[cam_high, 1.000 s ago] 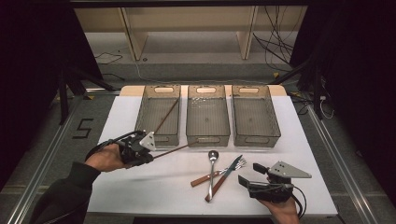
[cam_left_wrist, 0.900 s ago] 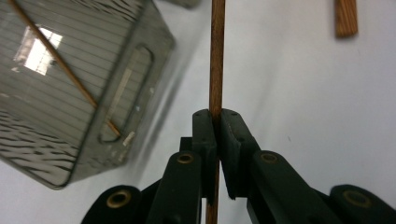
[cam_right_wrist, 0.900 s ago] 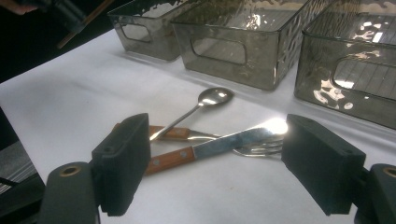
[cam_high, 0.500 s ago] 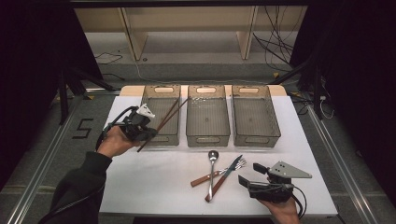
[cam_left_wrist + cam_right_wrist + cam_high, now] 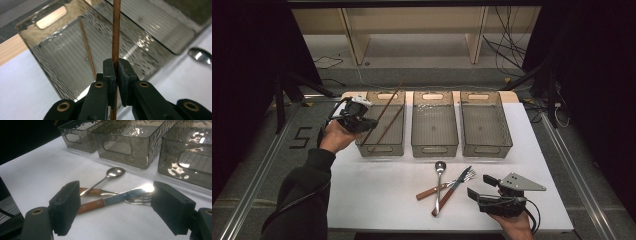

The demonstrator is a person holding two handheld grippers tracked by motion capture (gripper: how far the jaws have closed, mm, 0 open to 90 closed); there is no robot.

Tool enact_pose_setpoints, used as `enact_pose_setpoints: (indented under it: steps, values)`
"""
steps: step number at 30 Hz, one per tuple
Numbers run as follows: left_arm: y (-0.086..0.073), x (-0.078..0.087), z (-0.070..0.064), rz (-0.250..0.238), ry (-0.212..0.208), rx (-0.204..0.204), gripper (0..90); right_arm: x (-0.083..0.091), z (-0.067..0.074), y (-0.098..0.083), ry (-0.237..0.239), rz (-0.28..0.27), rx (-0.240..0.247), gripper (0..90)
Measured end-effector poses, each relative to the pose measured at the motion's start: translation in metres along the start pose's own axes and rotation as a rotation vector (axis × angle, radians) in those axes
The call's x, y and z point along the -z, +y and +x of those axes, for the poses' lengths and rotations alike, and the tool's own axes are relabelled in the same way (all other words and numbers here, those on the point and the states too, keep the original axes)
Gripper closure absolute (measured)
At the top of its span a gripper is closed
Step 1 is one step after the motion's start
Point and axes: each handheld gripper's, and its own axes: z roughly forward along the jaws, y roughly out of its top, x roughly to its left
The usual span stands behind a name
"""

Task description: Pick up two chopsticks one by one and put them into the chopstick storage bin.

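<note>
- The left gripper (image 5: pixel 115 75) is clamping a chopstick (image 5: pixel 116 32) between its jaws, the pads pressing on the stick from both sides.
- In the high view the left gripper (image 5: pixel 357 116) is hovering at the left edge of the left bin (image 5: pixel 381 148), and the chopstick (image 5: pixel 382 113) is slanting up and away from it over that bin.
- A second chopstick (image 5: pixel 87 48) is lying inside the left bin (image 5: pixel 47 57), resting on its floor.
- The right gripper (image 5: pixel 117 205) is sitting with its jaws wide apart and nothing between them, low over the table (image 5: pixel 32 170).
- In the high view the right gripper (image 5: pixel 479 189) is resting at the near right of the table (image 5: pixel 377 185), held by a hand (image 5: pixel 512 225).
- Just beyond its jaws a spoon (image 5: pixel 110 176), a knife (image 5: pixel 112 200) and a fork (image 5: pixel 137 200) are lying crossed over one another.
- The middle bin (image 5: pixel 434 125) and the right bin (image 5: pixel 484 125) are standing beside the left one, in a row.
</note>
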Motion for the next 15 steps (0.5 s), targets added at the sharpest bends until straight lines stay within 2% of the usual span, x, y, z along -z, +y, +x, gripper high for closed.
enact_pose_setpoints:
  steps: [15]
  values:
    - [0.002, -0.023, 0.025, 0.015, 0.044, 0.057, 84.6, 0.000, -0.001, 0.000, 0.002, -0.002, -0.005, 24.6]
